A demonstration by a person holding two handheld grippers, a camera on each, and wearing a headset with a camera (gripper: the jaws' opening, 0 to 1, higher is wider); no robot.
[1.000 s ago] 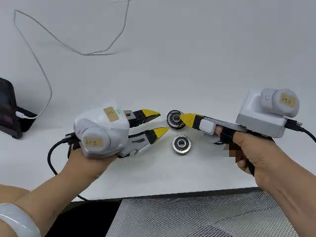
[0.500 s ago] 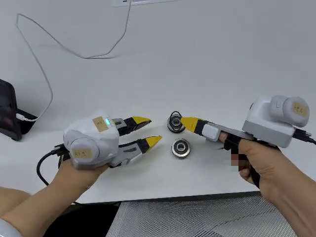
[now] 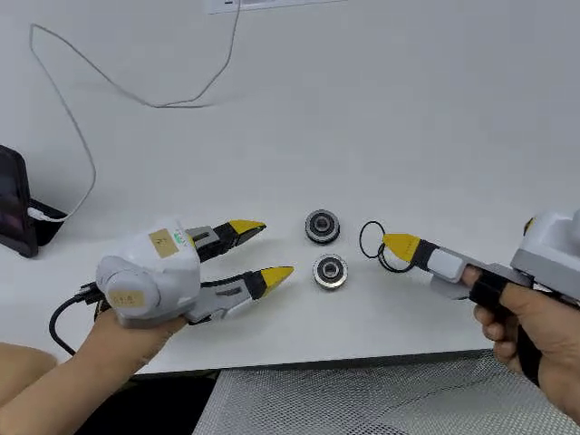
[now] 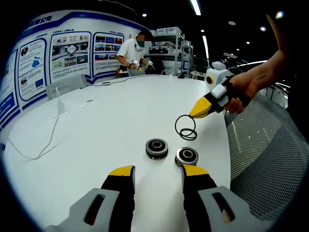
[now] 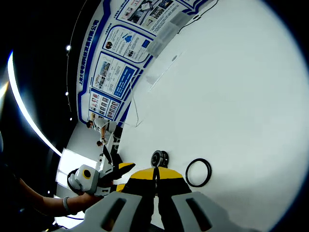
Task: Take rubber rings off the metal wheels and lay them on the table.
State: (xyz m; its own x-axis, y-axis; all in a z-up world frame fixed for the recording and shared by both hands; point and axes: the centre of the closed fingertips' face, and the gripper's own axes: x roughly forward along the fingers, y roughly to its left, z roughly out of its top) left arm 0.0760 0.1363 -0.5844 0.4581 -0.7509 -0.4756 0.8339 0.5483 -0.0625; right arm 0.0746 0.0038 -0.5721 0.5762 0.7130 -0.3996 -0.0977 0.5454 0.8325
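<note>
Two metal wheels lie side by side on the white table, the far wheel (image 3: pixel 322 226) (image 4: pixel 157 148) and the near wheel (image 3: pixel 330 270) (image 4: pixel 186 156). My right gripper (image 3: pixel 391 243) (image 4: pixel 199 110) (image 5: pixel 155 170) is to their right, shut on a thin black rubber ring (image 3: pixel 362 239) (image 4: pixel 176 122) that hangs from its yellow tips. A second rubber ring (image 3: pixel 391 270) (image 4: pixel 188 138) (image 5: pixel 188 173) lies flat on the table just under that gripper. My left gripper (image 3: pixel 261 249) (image 4: pixel 159 170) stands open left of the wheels, holding nothing.
A black device (image 3: pixel 14 204) sits at the table's left edge, with a grey cable (image 3: pixel 82 127) looping across the back. The table's front edge (image 3: pixel 317 361) runs just below the grippers, above grey mesh. People stand far off in the left gripper view.
My right gripper has drawn back to the right from the far wheel, carrying a rubber ring off it. The left gripper has drifted a little left and lower, still open.
</note>
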